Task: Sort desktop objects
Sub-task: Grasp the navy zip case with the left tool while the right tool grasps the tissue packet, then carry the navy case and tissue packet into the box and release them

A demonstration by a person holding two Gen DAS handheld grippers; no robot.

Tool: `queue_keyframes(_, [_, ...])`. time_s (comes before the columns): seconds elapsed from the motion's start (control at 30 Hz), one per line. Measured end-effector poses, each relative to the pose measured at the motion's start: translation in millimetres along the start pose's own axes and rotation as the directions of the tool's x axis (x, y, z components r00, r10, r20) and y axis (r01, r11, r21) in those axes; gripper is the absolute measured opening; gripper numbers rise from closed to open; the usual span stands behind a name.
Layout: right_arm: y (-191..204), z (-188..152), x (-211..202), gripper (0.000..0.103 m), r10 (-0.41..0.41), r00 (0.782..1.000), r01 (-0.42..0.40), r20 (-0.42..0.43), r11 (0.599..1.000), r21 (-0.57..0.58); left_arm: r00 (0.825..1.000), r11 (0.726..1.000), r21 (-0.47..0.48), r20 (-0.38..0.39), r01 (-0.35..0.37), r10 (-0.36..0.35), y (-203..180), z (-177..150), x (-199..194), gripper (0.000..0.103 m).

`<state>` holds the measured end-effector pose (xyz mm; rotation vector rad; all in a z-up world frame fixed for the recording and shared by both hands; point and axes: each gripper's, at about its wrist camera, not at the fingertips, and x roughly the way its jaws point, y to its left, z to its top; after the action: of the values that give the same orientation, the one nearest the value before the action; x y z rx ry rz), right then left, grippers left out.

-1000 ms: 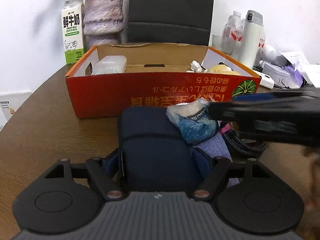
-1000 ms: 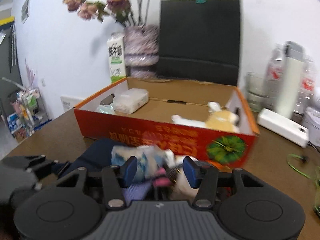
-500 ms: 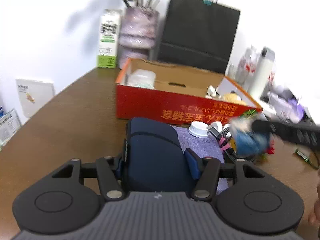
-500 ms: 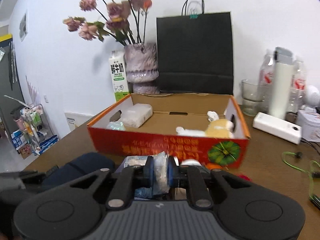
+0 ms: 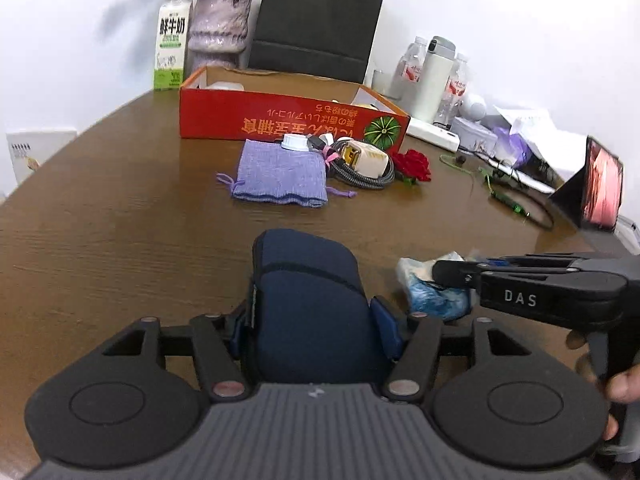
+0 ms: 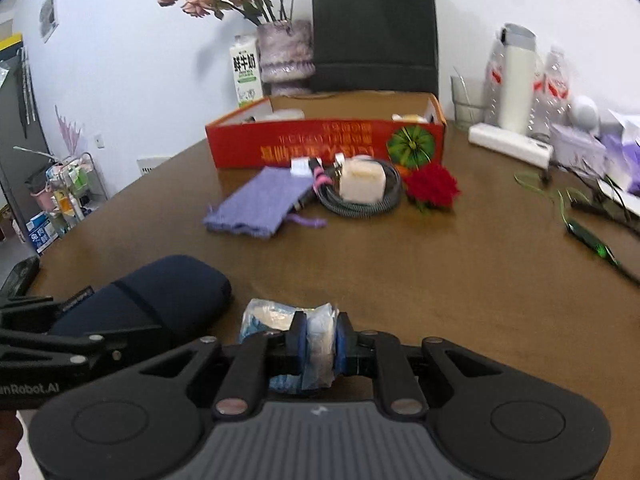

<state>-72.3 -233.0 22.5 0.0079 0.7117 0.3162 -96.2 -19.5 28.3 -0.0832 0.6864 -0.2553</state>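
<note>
Evidently soft, the navy pouch [image 5: 306, 300] sits clamped across its width in the left gripper [image 5: 316, 332], whose jaws are opening slightly; the crinkly plastic packet [image 6: 288, 320] squashes between the right gripper [image 6: 318, 340] jaws, also easing apart.

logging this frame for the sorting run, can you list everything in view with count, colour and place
pouch case: 1, navy, near table edge, in left gripper
plastic packet: 1, blue-white, in right gripper
drawstring bag: 1, lilac, mid table
charger: 1, white, on coiled grey cable
fabric rose: 1, red, right of charger
cardboard box: 1, orange-red, behind bag
milk carton: 1, white-green, far left
vase: 1, mauve, beside carton
paper bag: 1, black, behind box
flask: 1, white, far right
left gripper: jaws opening, pouch case between
right gripper: jaws opening, packet between
</note>
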Motion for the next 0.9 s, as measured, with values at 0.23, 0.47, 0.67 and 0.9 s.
queue_keyframes(0.23, [-3,-2,-13,0.049,-0.023,0.999,0.022,0.025,0.999,0.024,0.999,0.995,0.086,0.006,-0.046,0.045,-10,-1,10,0.077])
queue_keyframes(0.47, [11,-7,-10,0.048,-0.006,1.000,0.006,-0.002,1.000,-0.008,0.997,0.990,0.121,-0.020,-0.076,0.079,-11,-1,26,0.078])
queue_keyframes(0.67, [15,-10,-2,0.018,-0.041,0.999,0.041,-0.008,0.999,-0.036,0.998,0.988,0.141,-0.012,-0.059,0.062,-9,-1,26,0.064])
queue_keyframes(0.9, [11,10,-10,0.008,-0.044,0.998,0.045,0.048,0.999,-0.024,1.000,0.997,0.080,0.024,-0.021,0.019,0,27,18,0.063])
